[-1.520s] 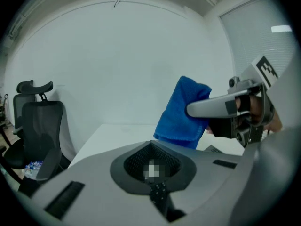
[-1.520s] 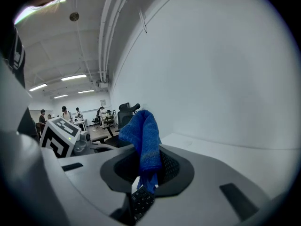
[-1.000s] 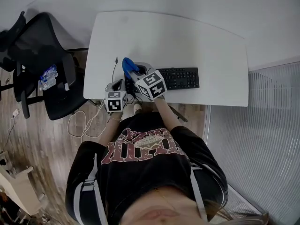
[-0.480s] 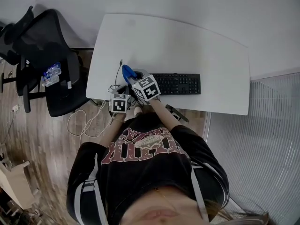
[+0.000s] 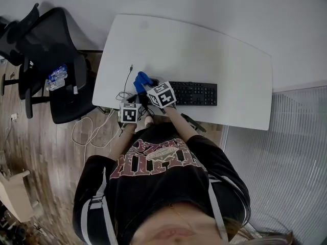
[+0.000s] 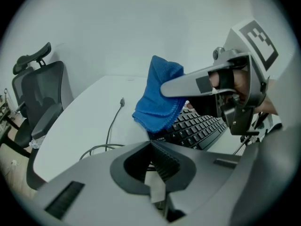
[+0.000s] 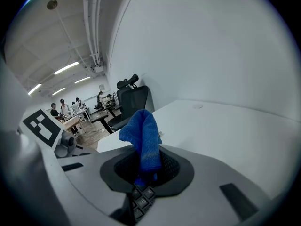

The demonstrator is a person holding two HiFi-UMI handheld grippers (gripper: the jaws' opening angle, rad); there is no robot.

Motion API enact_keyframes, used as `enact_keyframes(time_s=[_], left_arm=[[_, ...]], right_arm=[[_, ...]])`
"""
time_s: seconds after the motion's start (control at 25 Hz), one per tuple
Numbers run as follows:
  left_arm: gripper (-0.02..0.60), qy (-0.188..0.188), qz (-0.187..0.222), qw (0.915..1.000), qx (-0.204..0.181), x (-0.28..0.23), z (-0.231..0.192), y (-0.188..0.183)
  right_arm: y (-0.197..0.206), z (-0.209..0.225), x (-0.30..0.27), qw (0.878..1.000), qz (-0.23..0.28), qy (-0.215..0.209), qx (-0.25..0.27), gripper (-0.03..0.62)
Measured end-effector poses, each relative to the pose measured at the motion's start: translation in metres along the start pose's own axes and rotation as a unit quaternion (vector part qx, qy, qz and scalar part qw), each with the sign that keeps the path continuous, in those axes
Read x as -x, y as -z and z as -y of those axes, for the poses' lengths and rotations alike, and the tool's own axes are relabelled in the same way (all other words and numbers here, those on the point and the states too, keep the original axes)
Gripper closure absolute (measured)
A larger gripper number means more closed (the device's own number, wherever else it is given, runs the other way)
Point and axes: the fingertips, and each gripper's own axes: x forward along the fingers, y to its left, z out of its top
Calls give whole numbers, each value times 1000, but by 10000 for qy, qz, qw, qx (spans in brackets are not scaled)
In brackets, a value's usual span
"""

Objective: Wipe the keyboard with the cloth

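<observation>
A black keyboard (image 5: 193, 93) lies near the front edge of the white table (image 5: 204, 50). My right gripper (image 5: 145, 84) hovers over the keyboard's left end, shut on a bunched blue cloth (image 5: 139, 80). In the right gripper view the cloth (image 7: 143, 142) rises out of the closed jaws, with keyboard keys (image 7: 141, 197) just beneath. The left gripper (image 5: 133, 99) sits at the table's front edge, left of the keyboard, shut and holding nothing. The left gripper view shows the cloth (image 6: 159, 99) hanging from the right gripper (image 6: 165, 89) over the keyboard (image 6: 200, 128).
The keyboard's grey cable (image 5: 125, 83) loops on the table left of the cloth; the cable (image 6: 109, 130) also runs ahead of the left gripper. A black office chair (image 5: 48, 60) stands left of the table. A ribbed wall panel (image 5: 286, 137) lies to the right.
The right gripper with the cloth has drawn slightly nearer the keyboard's left end, and the cloth looks more bunched. The left gripper has barely shifted.
</observation>
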Motion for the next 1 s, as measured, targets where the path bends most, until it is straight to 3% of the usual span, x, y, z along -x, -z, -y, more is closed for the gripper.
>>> enact_keyframes(time_s=[0.44, 1.0], left_arm=[[546, -228, 22, 9997, 41, -1, -1, 0], [546, -433, -102, 9987, -241, -2, 1, -4]], right_arm=[[18, 29, 18, 9997, -219, 50, -2, 530], [44, 72, 49, 9985, -461, 254, -152, 530]])
